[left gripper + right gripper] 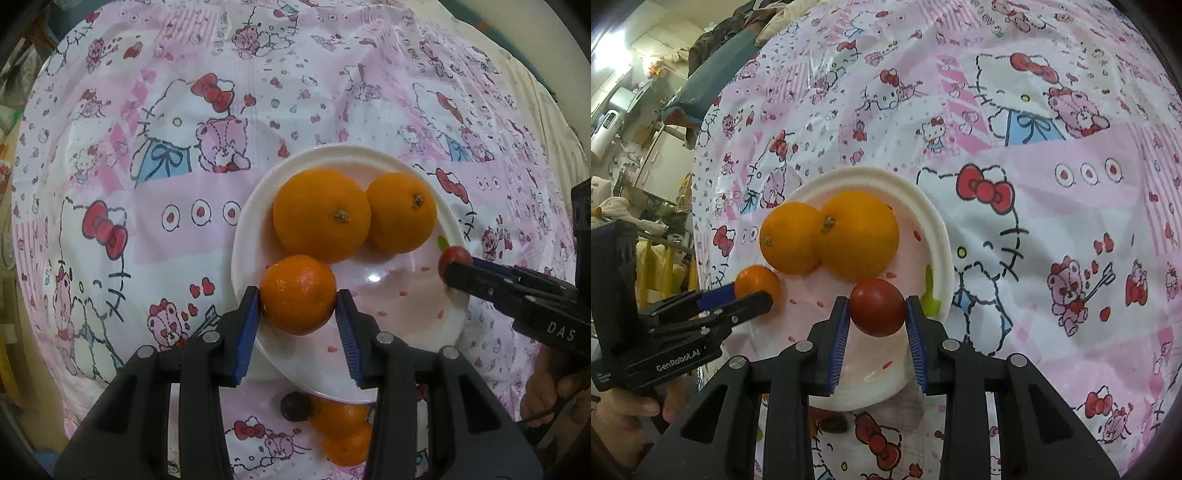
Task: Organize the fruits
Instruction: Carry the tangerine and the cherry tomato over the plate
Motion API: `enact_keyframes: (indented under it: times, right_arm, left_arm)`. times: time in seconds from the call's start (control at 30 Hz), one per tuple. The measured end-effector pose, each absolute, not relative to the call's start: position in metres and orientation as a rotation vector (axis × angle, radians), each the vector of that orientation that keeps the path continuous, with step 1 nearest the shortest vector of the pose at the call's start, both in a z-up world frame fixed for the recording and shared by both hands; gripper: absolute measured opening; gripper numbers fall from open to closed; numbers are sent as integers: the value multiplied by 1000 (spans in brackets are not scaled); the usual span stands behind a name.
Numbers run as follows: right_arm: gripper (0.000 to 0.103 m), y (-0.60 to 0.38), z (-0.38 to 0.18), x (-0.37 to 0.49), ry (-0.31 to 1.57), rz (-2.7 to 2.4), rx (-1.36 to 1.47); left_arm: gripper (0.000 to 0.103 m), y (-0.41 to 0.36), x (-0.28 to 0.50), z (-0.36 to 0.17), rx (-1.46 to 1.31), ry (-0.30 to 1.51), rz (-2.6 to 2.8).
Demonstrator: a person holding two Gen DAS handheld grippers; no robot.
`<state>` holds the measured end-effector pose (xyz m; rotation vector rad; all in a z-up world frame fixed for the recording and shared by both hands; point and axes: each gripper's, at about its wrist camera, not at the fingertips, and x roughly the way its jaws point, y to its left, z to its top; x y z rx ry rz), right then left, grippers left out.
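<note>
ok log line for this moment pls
left gripper: shut on small orange mandarin | right gripper: shut on round red fruit | both over white plastic plate | two large oranges on plate

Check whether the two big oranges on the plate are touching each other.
Touching. In the right wrist view the larger orange presses against the smaller orange with no gap showing.

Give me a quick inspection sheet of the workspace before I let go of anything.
Surface: Hello Kitty tablecloth, wrinkled.
Job's things: white plate holds two large oranges. More oranges and a dark round fruit lie off the plate.
Clutter: nothing seen.
Grippers: left tongs shut on a small mandarin; right tongs shut on a red fruit, both over the plate.
Cables: thin dark cord by the right hand.
Surroundings: household clutter beyond the table edge.
</note>
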<state>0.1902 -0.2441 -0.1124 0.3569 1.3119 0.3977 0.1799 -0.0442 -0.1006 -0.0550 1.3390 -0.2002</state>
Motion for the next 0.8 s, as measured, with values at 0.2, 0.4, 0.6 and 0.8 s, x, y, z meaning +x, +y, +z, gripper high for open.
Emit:
enact_keyframes:
  times: [0.2,0.4,0.6,0.8]
  right_arm:
    - [33,-241,-118,190,1332,398,356]
    - [33,-242,-118,191,1328,394,375]
    - [35,-243,-119,192,1330,389,392]
    - [35,-248,-116,193,1316,382,402]
  left_arm:
    - [38,-50,178,-106,-37,1347,-206]
    - [38,-48,178,-104,-41,1337,-194]
    - [39,-47,178,-104,-50,1347,-201]
    - [44,-52,178,-105,-30,1356,-211]
